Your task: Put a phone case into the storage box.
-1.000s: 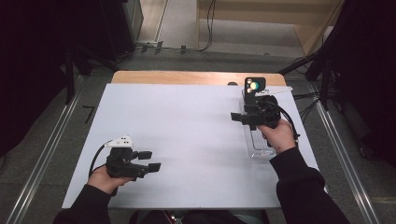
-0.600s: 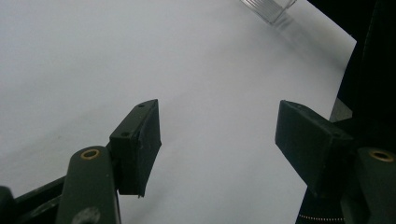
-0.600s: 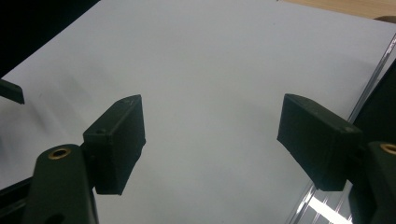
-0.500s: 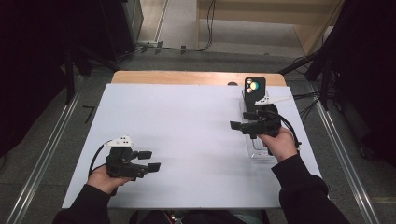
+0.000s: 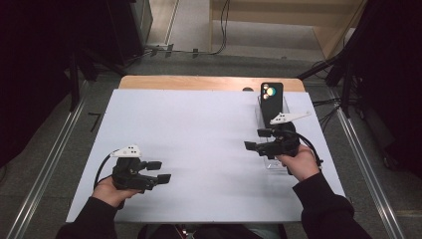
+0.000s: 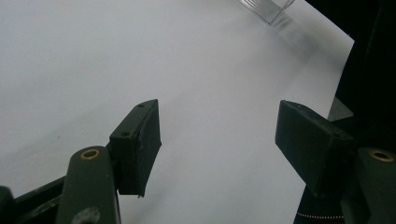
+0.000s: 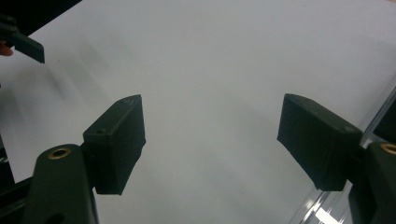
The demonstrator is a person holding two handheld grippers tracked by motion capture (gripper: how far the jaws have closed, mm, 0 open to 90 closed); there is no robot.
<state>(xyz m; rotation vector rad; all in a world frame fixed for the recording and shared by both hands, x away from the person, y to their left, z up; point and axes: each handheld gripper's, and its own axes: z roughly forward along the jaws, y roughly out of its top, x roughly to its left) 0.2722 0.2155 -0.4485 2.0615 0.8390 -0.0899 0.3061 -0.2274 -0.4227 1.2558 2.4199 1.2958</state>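
Note:
A black phone (image 5: 271, 96) with coloured camera rings stands upright in a clear plastic holder (image 5: 260, 108) at the table's back right. Just in front of it, over the holder's near part, my right gripper (image 5: 255, 140) points left with nothing in it. Its own view shows the right gripper (image 7: 212, 112) with jaws wide apart above bare white table. Near the front left, my left gripper (image 5: 160, 171) points right. In its own view the left gripper (image 6: 217, 116) stands open and empty, with a corner of the clear holder (image 6: 270, 9) far off.
The white tabletop (image 5: 199, 129) has a wooden strip (image 5: 199, 82) along its back edge. Dark equipment, cables and metal floor rails surround the table. A jaw of the left gripper (image 7: 23, 44) shows at the top left of the right gripper view.
My right hand has drawn back toward the person, away from the phone, which now stands in full view. The left hand has stayed where it was.

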